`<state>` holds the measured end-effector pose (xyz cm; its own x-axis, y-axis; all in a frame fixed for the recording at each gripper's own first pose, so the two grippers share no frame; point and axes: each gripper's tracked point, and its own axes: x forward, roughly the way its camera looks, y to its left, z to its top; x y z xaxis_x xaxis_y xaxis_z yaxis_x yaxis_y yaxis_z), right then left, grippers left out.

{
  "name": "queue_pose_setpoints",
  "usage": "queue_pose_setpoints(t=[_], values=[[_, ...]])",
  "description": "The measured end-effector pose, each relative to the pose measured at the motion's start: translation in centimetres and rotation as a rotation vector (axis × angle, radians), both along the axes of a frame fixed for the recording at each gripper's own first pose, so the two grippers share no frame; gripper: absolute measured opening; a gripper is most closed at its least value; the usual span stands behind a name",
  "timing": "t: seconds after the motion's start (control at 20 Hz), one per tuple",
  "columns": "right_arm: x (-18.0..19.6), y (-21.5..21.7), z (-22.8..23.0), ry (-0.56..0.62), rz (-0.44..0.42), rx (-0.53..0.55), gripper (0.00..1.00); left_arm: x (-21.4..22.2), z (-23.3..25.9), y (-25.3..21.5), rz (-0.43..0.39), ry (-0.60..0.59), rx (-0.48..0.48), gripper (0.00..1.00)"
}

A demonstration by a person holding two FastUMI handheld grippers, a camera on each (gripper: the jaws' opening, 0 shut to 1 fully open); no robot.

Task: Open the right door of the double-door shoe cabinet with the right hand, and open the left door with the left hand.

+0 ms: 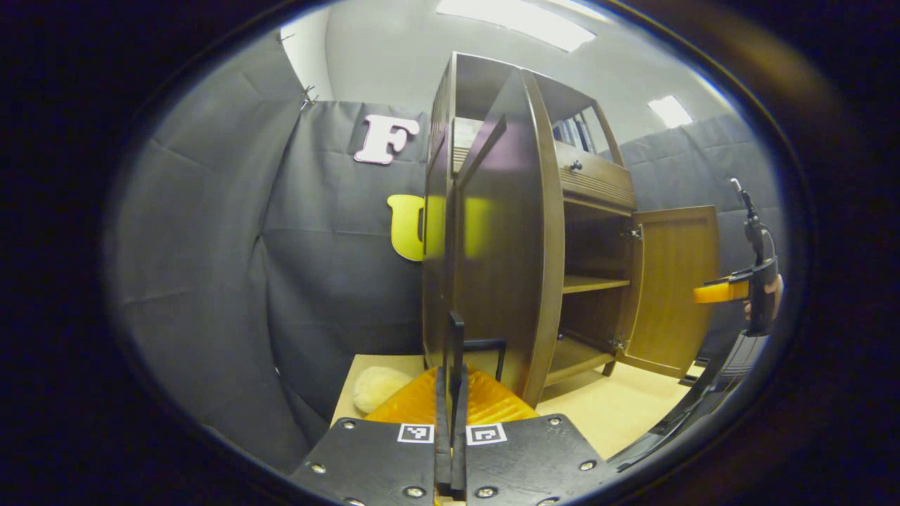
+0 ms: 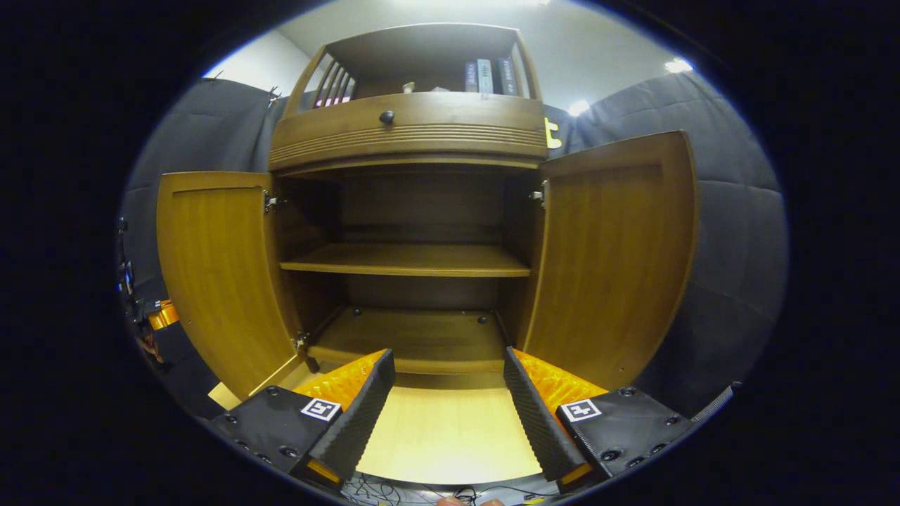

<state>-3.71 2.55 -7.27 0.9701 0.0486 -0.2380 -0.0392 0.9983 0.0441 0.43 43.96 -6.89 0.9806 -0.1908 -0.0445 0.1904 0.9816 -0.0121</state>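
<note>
Right gripper view is looking straight into the shoe cabinet (image 2: 411, 232) — both doors are standing swung out, the left door (image 2: 214, 274) to the left and the right door (image 2: 612, 260) to the right, with the middle shelf (image 2: 408, 260) and bottom board bare. Right gripper (image 2: 446, 393) is sitting back from the opening over the pale floor (image 2: 450, 436), fingers spread wide and holding nothing, well apart from either door. Left gripper view is showing the left gripper (image 1: 455, 365) with its fingers pressed close together right at the left door's handle (image 1: 485, 346), near the door's lower edge; looks like they're pinching the handle, but I can't tell for sure whether both fingers are actually bearing on it. That door (image 1: 510, 239) is standing edge-on to this camera, so it's wide open. Far right in the same view, the other gripper (image 1: 731, 289) is hanging beside the open right door (image 1: 671, 288), not touching it. My read: both opening steps are effectively done — what's left is letting go of the left handle and backing off. Around it: a drawer with a round knob (image 2: 386, 117) above the doors, books (image 2: 485, 76) on the top shelf, a pale fluffy thing (image 1: 376, 388) on the floor near the cabinet's left side. Nothing is blocking either door's swing.
</note>
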Motion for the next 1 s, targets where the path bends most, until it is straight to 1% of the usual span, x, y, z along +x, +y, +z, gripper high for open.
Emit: queue_pose_setpoints(t=[0.1,0.25,0.4,0.55,0.65,0.75,0.85,1.0], values=[[0.1,-1.4,-0.2,-0.001,-0.025,-0.01,0.97,-0.5,0.3,0.2,0.017,0.002,0.005,0.02],[0.7,-2.7,-0.5,0.0,-0.029,0.009,0.98,-2.0,0.6,0.5,0.051,0.017,0.014,0.02],[1.1,-4.1,-0.3,-0.033,-0.022,0.022,0.98,-4.6,1.4,1.5,0.13,0.039,0.035,0.02],[1.4,-5.3,-0.4,-0.037,0.021,-0.007,0.97,-7.8,3.1,2.1,0.226,0.039,0.02,0.02],[1.2,-5.8,-0.5,-0.035,0.052,-0.011,0.98,-8.9,4.6,2.4,0.285,0.03,0.01,0.02],[1.1,-6.2,-0.3,-0.038,0.072,-0.003,0.98,-11.8,6.1,1.5,0.336,0.009,-0.008,0.02],[1.1,-6.4,0.1,-0.041,0.092,0.005,0.97,-13.6,8.1,0.6,0.375,-0.019,-0.04,0.02],[1.0,-7.1,1.2,-0.061,0.125,0.009,0.97,-14.0,10.8,-1.6,0.411,-0.064,-0.081,0.02]])
